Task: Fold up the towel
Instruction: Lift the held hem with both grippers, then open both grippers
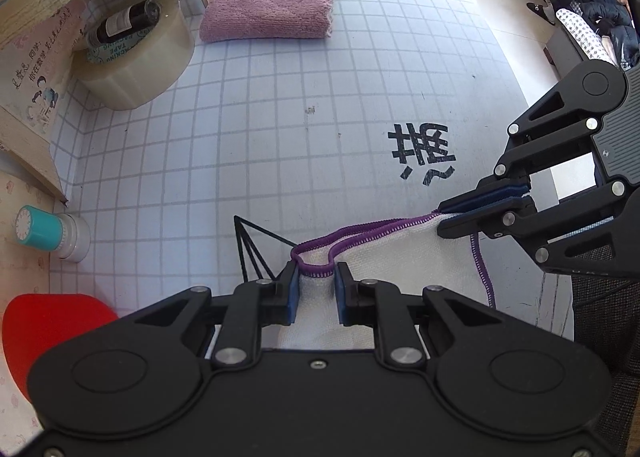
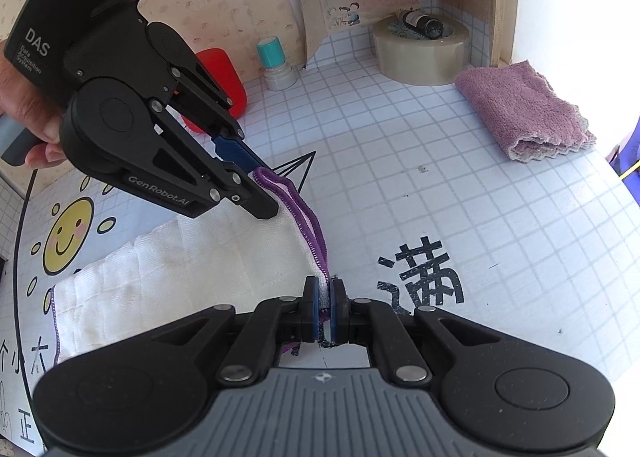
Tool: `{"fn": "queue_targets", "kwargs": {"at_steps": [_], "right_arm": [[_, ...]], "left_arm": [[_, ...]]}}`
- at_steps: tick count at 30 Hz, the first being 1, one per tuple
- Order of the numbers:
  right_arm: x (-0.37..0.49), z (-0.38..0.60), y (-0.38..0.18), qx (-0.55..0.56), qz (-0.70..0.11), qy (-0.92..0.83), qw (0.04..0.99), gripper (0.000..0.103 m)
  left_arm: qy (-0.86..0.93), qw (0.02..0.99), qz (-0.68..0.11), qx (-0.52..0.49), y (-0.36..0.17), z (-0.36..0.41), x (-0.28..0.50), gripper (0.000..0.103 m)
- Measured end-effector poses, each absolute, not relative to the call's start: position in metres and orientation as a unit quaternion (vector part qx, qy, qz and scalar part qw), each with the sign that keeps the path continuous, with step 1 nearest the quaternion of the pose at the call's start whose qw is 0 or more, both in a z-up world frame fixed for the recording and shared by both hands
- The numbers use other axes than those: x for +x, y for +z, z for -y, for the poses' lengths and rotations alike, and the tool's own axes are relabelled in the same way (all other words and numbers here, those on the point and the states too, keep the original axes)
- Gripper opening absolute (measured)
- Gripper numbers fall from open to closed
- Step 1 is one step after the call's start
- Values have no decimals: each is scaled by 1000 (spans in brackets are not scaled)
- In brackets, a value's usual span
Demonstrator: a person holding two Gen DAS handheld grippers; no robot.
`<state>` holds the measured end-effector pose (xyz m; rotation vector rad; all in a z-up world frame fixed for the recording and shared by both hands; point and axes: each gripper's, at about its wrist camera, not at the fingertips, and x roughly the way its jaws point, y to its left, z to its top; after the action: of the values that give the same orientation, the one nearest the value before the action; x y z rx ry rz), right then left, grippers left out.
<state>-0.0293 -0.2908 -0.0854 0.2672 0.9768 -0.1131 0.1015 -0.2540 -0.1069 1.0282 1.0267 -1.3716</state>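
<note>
A white towel (image 1: 400, 257) with purple stitched edging hangs doubled between both grippers over the gridded tablecloth (image 1: 240, 137). My left gripper (image 1: 316, 277) is shut on a bunched corner of it, the purple hem looping just past the blue pads. My right gripper (image 1: 442, 219) comes in from the right and pinches the other corner flat. In the right wrist view the right gripper (image 2: 325, 287) clamps the hem tightly, the left gripper (image 2: 262, 189) grips the far end, and the white towel (image 2: 180, 265) trails down to the left onto the table.
A folded mauve towel (image 1: 268, 5) lies at the far table edge. A tape roll (image 1: 136, 69) holding a dark bottle (image 1: 124, 21) sits under a wooden shelf at left. A teal-capped bottle (image 1: 48, 231) and a red object (image 1: 48, 329) stand at left. A hand (image 2: 24, 109) holds the left gripper.
</note>
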Motion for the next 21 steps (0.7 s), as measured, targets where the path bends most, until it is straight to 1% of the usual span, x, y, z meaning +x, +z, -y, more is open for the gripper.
{"fn": "queue_targets", "kwargs": {"at_steps": [3,6,7,8,9,10,12,21], "right_arm": [[-29,291,-89,125,-472,-53,871,6],[-30,293,-91,128,-477,-51,868,9],[-30,292,-92,127,-477,-49,868,12],[-30,292,-91,123,-477,-46,869,15],[-29,290,-91,119,-478,-42,869,27],[-29,288,-91,115,-478,-37,870,44],[-30,285,-92,108,-477,-28,872,60],[-28,280,-92,86,-486,-28,869,61]], "left_arm": [[-576,541,-438,429,-112,254,103,19],[-575,544,-442,423,-113,254,106,24],[-574,545,-442,422,-113,255,108,34],[-568,550,-441,424,-114,254,109,54],[-549,564,-439,433,-116,255,112,65],[-541,567,-439,439,-118,254,113,77],[-544,562,-441,439,-119,253,114,78],[-553,549,-452,434,-121,258,115,78]]}}
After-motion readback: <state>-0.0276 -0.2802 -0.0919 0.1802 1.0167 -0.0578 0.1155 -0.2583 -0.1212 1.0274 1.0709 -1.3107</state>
